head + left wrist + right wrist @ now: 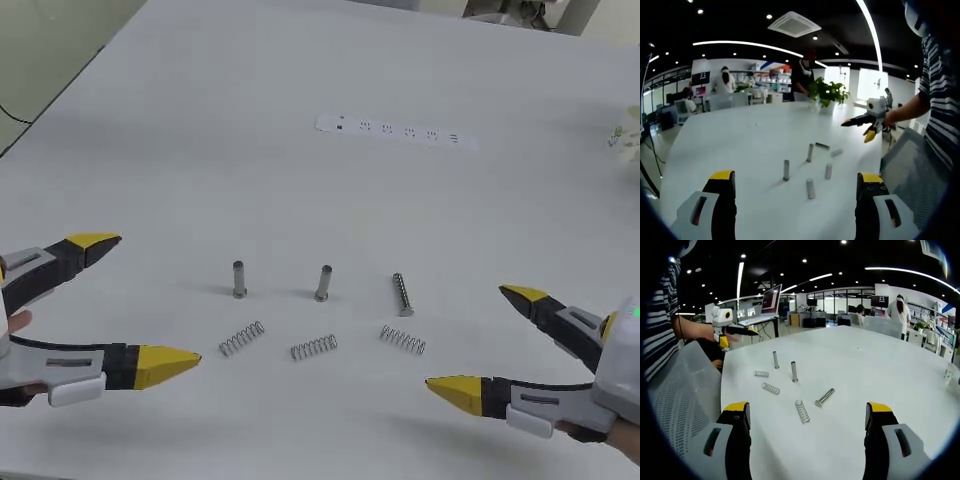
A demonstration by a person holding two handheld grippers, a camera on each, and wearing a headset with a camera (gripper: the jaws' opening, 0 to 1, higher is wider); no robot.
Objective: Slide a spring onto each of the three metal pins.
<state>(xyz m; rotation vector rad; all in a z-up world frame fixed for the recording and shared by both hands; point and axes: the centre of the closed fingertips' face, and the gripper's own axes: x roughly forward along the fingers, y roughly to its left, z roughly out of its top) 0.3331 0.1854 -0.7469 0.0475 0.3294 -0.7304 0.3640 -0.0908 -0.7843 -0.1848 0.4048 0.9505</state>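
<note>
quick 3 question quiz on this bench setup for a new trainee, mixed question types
1. How many springs lie loose on the table?
2. True or false: both grippers are shut.
3. Of the three pins, which lies on its side in the head view? A) left B) middle C) right

Key
1. Three.
2. False: the left gripper and the right gripper are both open.
3. C: the right pin is down, and the other two stand upright.
</note>
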